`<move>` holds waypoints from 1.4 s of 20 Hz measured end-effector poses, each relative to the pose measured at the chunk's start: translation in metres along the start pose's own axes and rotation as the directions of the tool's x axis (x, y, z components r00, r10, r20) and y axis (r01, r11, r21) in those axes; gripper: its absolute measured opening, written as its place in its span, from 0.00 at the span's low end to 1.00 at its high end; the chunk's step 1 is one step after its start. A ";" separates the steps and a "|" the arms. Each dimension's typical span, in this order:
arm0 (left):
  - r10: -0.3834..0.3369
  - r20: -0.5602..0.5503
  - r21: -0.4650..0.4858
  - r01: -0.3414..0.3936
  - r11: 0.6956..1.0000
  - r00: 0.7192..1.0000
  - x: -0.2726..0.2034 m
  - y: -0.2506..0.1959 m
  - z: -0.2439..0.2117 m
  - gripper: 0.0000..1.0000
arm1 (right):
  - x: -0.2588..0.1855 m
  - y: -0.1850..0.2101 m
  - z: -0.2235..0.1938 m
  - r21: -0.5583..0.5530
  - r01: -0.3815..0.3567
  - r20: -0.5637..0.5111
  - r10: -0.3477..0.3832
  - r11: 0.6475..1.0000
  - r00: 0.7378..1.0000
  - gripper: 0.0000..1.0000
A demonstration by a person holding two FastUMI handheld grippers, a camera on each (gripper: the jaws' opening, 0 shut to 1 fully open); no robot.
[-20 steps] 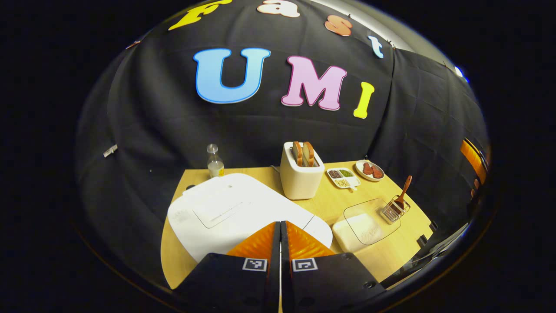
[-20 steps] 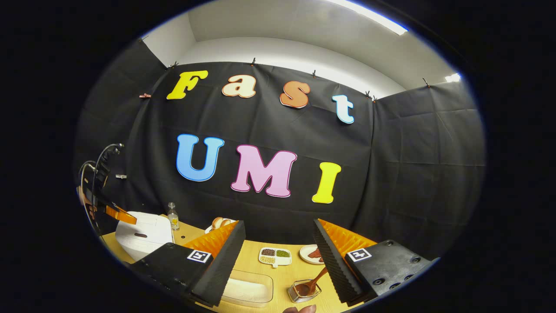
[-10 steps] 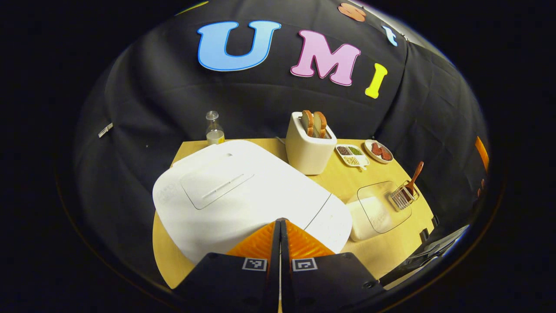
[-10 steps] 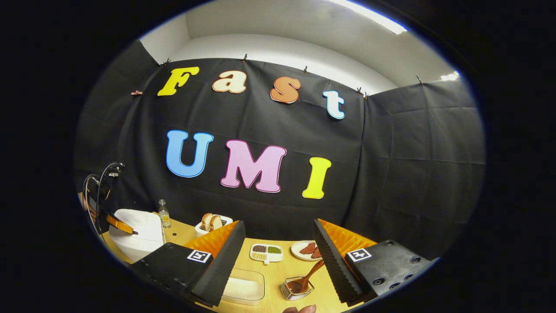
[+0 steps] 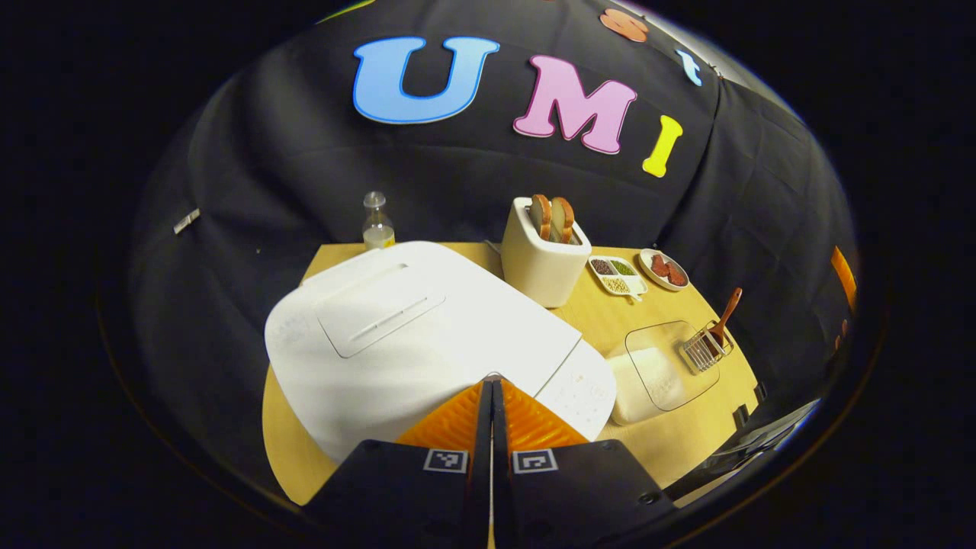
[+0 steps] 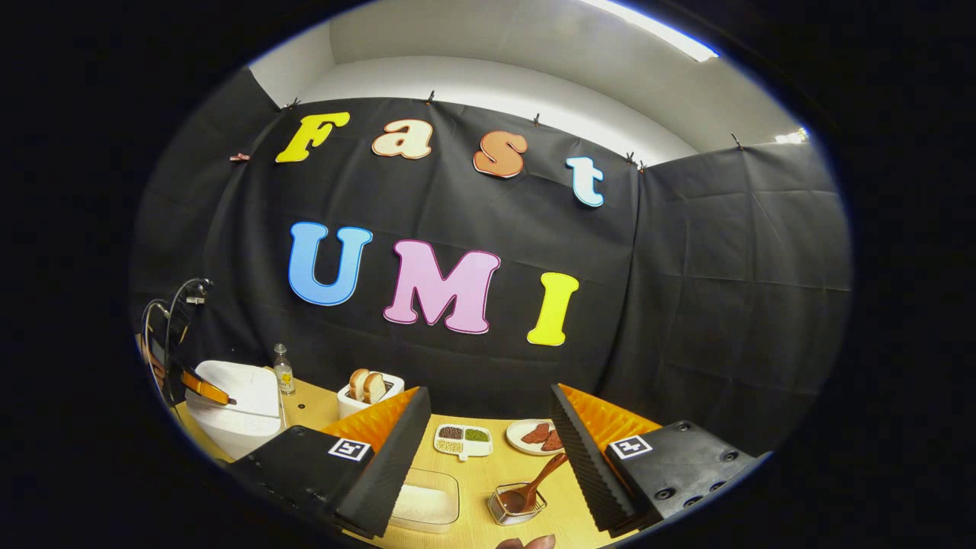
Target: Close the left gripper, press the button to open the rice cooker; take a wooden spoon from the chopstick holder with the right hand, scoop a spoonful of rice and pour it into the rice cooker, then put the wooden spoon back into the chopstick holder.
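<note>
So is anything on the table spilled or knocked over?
Nothing stands out. The white rice cooker is closed, the brown wooden spoon stands in its wire holder, and the clear rice box sits flat, nothing spilled.

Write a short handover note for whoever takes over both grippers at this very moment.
Left gripper: fingers shut, tips over the rice cooker front edge; lid down.
Right gripper: open, empty, hovering above the table.
Wooden spoon stands in the chopstick holder, beside the rice container.
Done: left gripper closed.
Left: press button, take spoon, scoop, pour, return spoon.
</note>
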State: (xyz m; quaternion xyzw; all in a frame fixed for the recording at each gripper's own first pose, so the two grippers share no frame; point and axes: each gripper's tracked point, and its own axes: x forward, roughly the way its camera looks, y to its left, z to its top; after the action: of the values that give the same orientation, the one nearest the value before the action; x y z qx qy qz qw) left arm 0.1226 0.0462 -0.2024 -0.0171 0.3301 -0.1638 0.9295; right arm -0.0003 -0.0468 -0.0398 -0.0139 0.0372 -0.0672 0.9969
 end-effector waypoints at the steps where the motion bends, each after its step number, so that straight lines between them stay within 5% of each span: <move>1: 0.025 0.067 0.025 -0.026 0.999 0.997 -0.008 0.002 0.015 0.08 | 0.001 -0.001 -0.002 0.001 0.003 -0.006 -0.003 1.000 1.000 0.97; 4: 0.158 0.287 0.045 -0.178 0.983 0.945 -0.042 0.021 0.076 0.08 | 0.000 -0.003 -0.004 0.000 0.007 -0.016 -0.007 1.000 1.000 0.97; 10: 0.307 0.623 0.064 -0.438 0.897 0.720 -0.121 0.031 0.160 0.11 | -0.005 -0.013 -0.002 0.002 0.019 -0.003 -0.019 1.000 1.000 0.97; 13: 0.334 0.665 -0.015 -0.435 0.900 0.668 -0.143 0.019 0.169 0.27 | -0.006 -0.017 -0.007 0.024 0.010 -0.015 -0.010 1.000 1.000 0.97; 15: 0.354 0.682 -0.049 -0.443 0.895 0.640 -0.157 0.014 0.164 0.53 | -0.004 -0.020 -0.011 0.032 -0.003 -0.018 0.004 0.999 1.000 0.97; 17: 0.367 0.687 -0.085 -0.433 0.897 0.627 -0.171 0.006 0.155 0.74 | 0.000 -0.023 -0.020 0.028 -0.024 -0.029 0.024 0.999 0.999 0.97; 18: 0.368 0.680 -0.099 -0.418 0.903 0.634 -0.174 0.001 0.151 0.75 | 0.002 -0.025 -0.025 0.029 -0.036 -0.036 0.037 0.999 0.999 0.98; 19: 0.374 0.669 -0.110 -0.412 0.904 0.642 -0.177 -0.006 0.141 0.98 | 0.004 -0.028 -0.030 0.035 -0.045 -0.044 0.047 0.998 0.998 0.97; 28: 0.426 0.625 -0.154 -0.431 0.889 0.654 -0.179 -0.034 0.108 0.96 | 0.028 -0.059 -0.095 0.138 -0.106 -0.161 0.128 0.985 0.979 0.98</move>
State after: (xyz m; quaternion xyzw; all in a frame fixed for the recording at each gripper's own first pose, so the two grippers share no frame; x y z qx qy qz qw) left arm 0.0494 0.0624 -0.0045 0.0097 -0.0146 0.0747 0.9971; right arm 0.0121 -0.1112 -0.1341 0.0582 0.1180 -0.0115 0.9912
